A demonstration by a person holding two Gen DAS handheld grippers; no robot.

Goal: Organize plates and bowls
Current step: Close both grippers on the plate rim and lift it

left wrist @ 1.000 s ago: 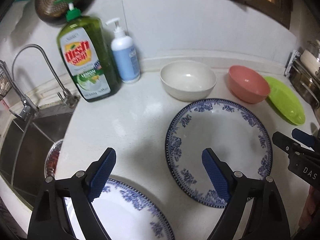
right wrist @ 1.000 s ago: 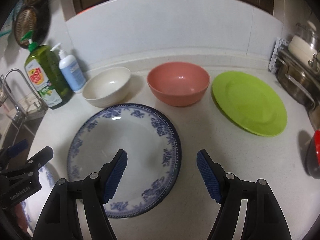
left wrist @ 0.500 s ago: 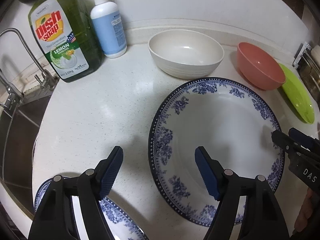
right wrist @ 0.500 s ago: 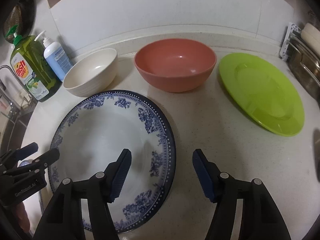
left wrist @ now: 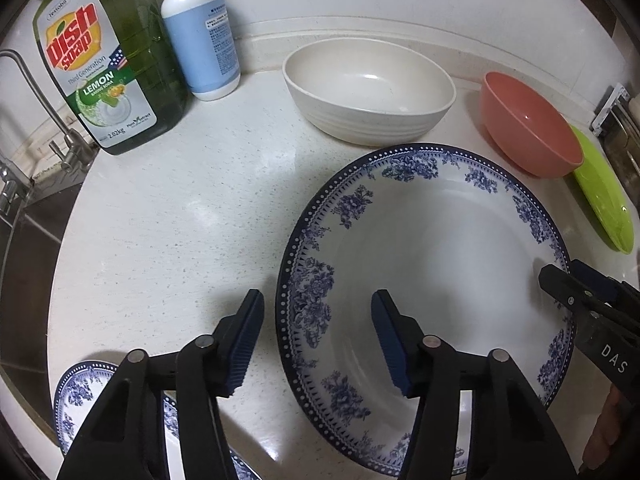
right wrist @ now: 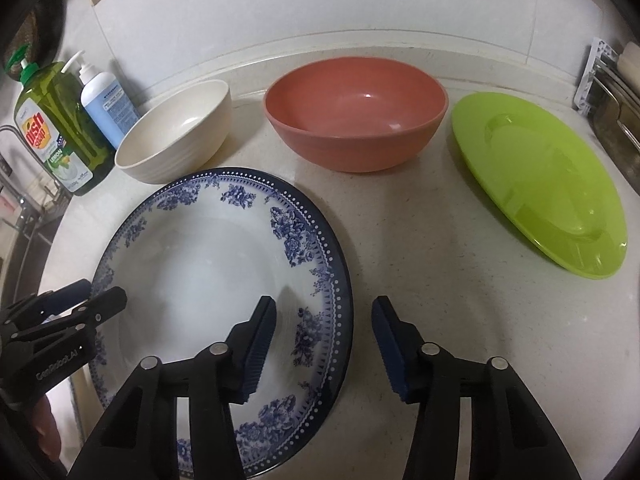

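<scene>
At the far left, a tap point(left wrist: 24, 92) stands by the sink edge, and next to it on the surface point(left wrist: 168, 216) are a green dish soap bottle point(left wrist: 104, 68) and a white pump bottle point(left wrist: 200, 36), side by side against the wall. Low in my left view, a small blue-patterned plate point(left wrist: 80, 392) pokes out from under my left hand-held gripper point(left wrist: 316, 344). That gripper's fingers are spread apart and hold nothing; they straddle the left rim of the big blue-and-white plate point(left wrist: 432, 272), one finger over the bare surface and the other over the plate's inside. I cannot tell if they touch it. Behind the plate sits a cream bowl point(left wrist: 368, 88), just beside its far rim. My right hand-held gripper point(right wrist: 324, 348) is also spread wide and empty, straddling the plate's right rim, with its left finger over the plate and its right finger over the surface. To the right of the cream bowl stands a pink bowl point(right wrist: 356, 112), then a lime green plate point(right wrist: 540, 184) lying flat, apart from the others. A metal rack point(right wrist: 616, 100) is at the far right edge.
</scene>
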